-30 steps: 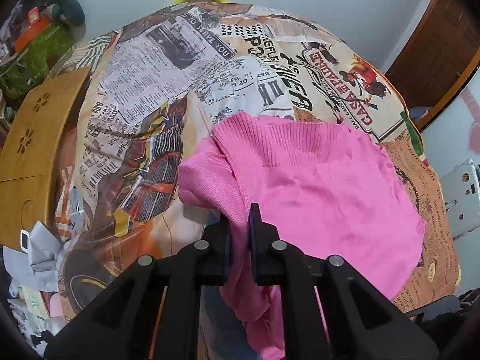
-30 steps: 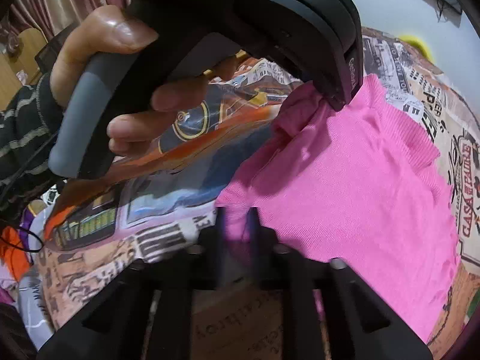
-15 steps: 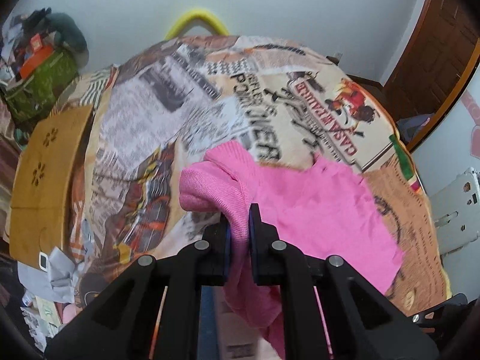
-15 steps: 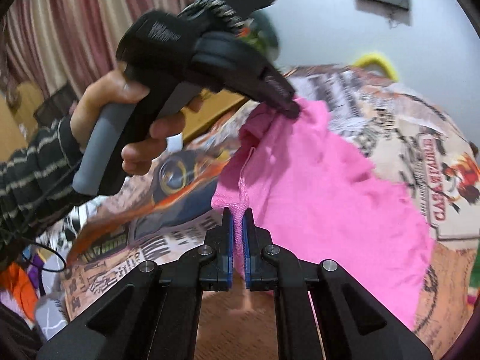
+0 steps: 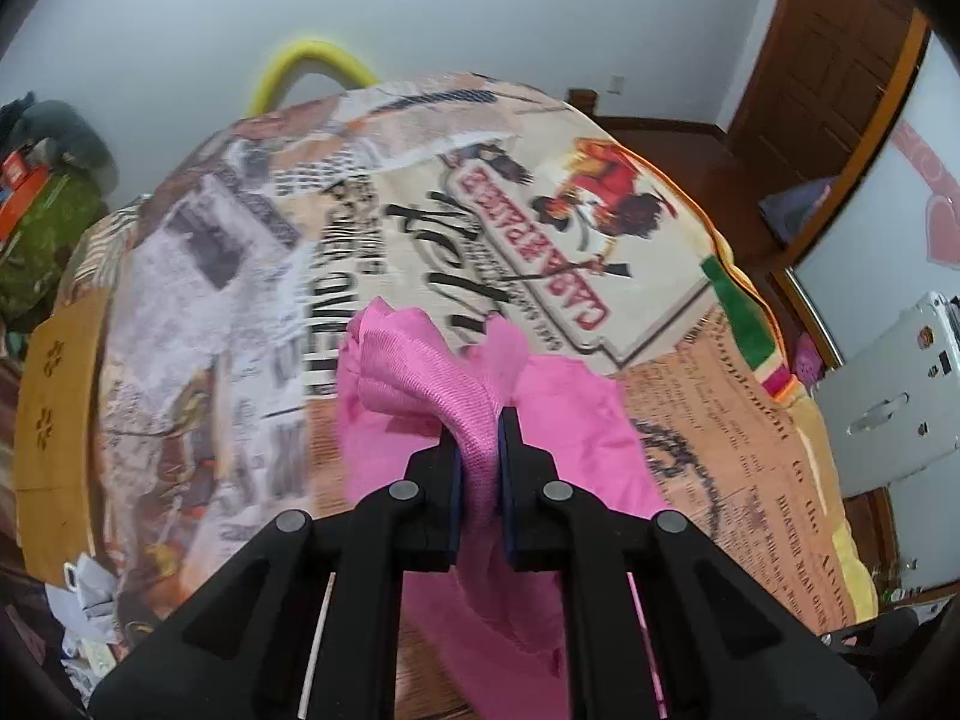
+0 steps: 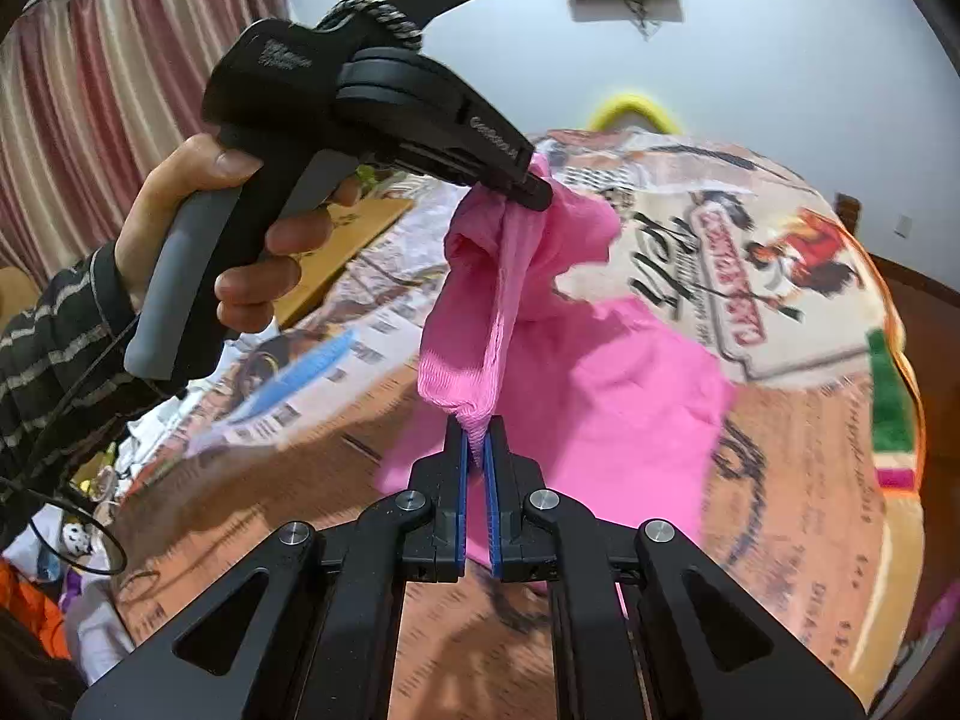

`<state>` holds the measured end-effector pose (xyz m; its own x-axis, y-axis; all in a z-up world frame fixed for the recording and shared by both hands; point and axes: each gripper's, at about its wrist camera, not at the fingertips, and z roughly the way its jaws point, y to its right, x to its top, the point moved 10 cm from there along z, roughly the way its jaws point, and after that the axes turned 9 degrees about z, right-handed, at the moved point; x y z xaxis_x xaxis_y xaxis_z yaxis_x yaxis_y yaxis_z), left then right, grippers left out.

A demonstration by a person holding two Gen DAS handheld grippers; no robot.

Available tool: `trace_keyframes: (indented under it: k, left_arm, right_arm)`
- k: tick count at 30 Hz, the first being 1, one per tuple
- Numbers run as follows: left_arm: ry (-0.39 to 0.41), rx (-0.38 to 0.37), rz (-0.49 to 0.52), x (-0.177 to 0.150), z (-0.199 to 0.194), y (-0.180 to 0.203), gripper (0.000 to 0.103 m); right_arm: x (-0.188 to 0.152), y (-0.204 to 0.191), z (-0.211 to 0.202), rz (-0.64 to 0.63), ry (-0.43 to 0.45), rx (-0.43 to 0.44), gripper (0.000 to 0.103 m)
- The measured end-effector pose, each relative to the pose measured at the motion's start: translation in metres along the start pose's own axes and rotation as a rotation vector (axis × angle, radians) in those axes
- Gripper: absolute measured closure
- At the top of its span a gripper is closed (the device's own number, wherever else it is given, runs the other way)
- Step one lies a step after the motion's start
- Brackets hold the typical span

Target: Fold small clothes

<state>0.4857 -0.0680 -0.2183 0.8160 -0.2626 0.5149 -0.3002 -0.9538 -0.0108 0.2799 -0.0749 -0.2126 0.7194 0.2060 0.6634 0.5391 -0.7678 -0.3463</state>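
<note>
A: Start at the left edge. What is there?

B: In the left wrist view, a wooden board [image 5: 57,414] with flower-shaped cut-outs, beside a bed covered by a printed blanket [image 5: 750,468]. In the right wrist view, striped curtains [image 6: 90,120] and a person's hand [image 6: 240,240] in a striped sleeve, gripping a black handle with embossed lettering too small to read.

A: That handle carries the left claw?

B: Yes. The left claw [image 5: 478,438] is closed tight on a bunched fold of the pink knit top [image 5: 420,378]. From the right wrist view its tip pinches the cloth up high.

A: And the right claw?

B: The right claw [image 6: 477,438] is clamped on a ribbed edge of the same top, its blue pads nearly meeting on the knit.

A: Where is the top, then?

B: Lifted between the two claws, one part hanging as a tube, the rest trailing down onto the blanket near the middle of the bed.

A: Any writing?

B: The blanket is newspaper print. A red banner beside a rider on a horse [image 5: 600,186] reads roughly "CASAPAIRE", upside down; large black script sits left of it. The small columns are blurred.

A: Further right?

B: A brown wooden door [image 5: 840,60] and a white wall.
</note>
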Motion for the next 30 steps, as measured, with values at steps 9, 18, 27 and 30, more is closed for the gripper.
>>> trace_keyframes:
  k: [9, 18, 27, 30]
  left_arm:
    - [-0.05, -0.057, 0.031, 0.018, 0.05, 0.056, 0.093]
    - [-0.133, -0.067, 0.018, 0.016, 0.112, 0.071, 0.093]
    - [-0.196, -0.099, 0.067, 0.001, 0.141, 0.084, 0.093]
    - [-0.209, -0.1, 0.076, 0.002, 0.137, 0.084, 0.072]
  right_arm:
    - [-0.019, 0.061, -0.015, 0.093, -0.003, -0.059, 0.099]
    - [-0.048, 0.097, -0.006, 0.172, -0.073, -0.089, 0.1]
    - [-0.063, 0.113, 0.0, 0.22, -0.128, -0.108, 0.1]
    - [-0.063, 0.113, 0.001, 0.216, -0.137, -0.122, 0.098]
